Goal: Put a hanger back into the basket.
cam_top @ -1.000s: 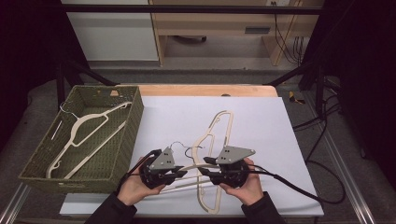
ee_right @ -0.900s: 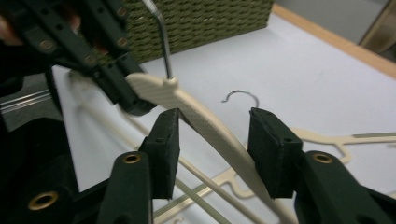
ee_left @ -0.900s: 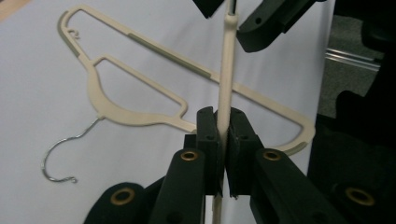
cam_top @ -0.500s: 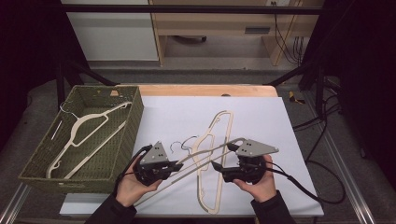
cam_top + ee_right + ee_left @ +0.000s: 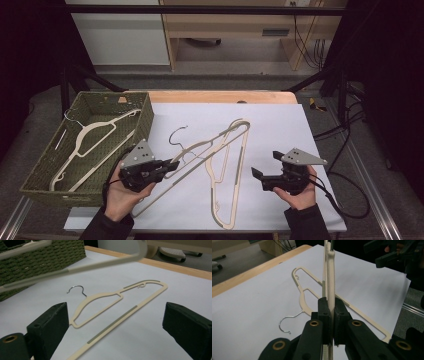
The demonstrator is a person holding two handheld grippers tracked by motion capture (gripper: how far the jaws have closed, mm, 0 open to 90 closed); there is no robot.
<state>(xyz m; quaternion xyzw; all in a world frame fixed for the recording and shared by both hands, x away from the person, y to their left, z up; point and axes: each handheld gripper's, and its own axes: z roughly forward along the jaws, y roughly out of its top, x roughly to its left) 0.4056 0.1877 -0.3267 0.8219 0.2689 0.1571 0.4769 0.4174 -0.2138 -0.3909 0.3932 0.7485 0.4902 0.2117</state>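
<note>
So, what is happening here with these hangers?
A person works with two claws. The left claw is shut on a cream hanger and holds it above the white table. The right claw has just been opening, with nothing between its jaws. A second hanger lies flat, and another sits in the green basket.

basket (image 5: 47, 170): table's left, hanger (image 5: 92, 135) inside | second hanger (image 5: 227, 185): on sheet (image 5: 280, 125), right of basket

green woven basket (image 5: 47, 172) holding a hanger (image 5: 90, 137), white tabletop (image 5: 280, 130)
</note>
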